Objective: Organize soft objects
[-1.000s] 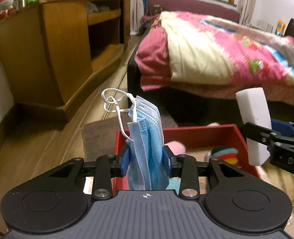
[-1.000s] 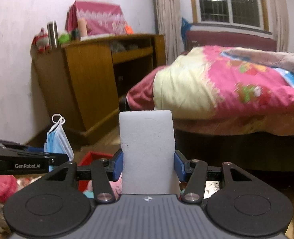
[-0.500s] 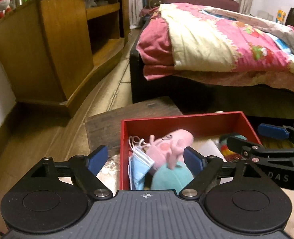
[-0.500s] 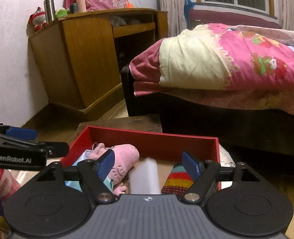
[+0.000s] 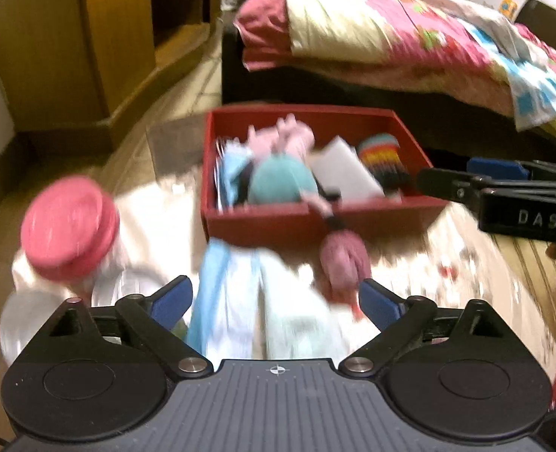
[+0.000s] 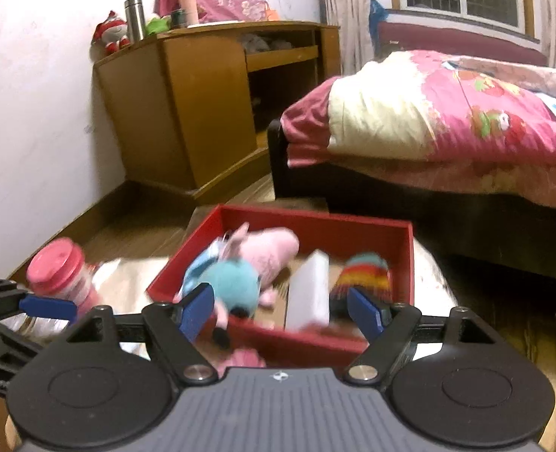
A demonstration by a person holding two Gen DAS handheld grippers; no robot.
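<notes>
A red box [image 5: 315,222] [image 6: 402,260] on the floor holds a pink and teal plush pig [image 5: 281,177] [image 6: 240,271], a blue face mask [image 5: 227,177], a white sponge block [image 5: 347,173] [image 6: 309,290] and a striped knitted item [image 5: 381,154] [image 6: 364,277]. My left gripper [image 5: 276,299] is open and empty, low over blue and white cloths [image 5: 232,312] in front of the box. A pink soft item [image 5: 343,260] lies beside them. My right gripper [image 6: 279,310] is open and empty at the box's near wall.
A jar with a pink lid [image 5: 70,226] [image 6: 57,271] stands left of the box. A wooden cabinet [image 6: 202,105] is at the back left. A bed with a pink quilt [image 6: 466,128] is at the right. The left wrist view is blurred.
One second ago the left gripper held the mask and the right held the sponge. Both dropped them into the box, opened, and have since pulled back and lower.
</notes>
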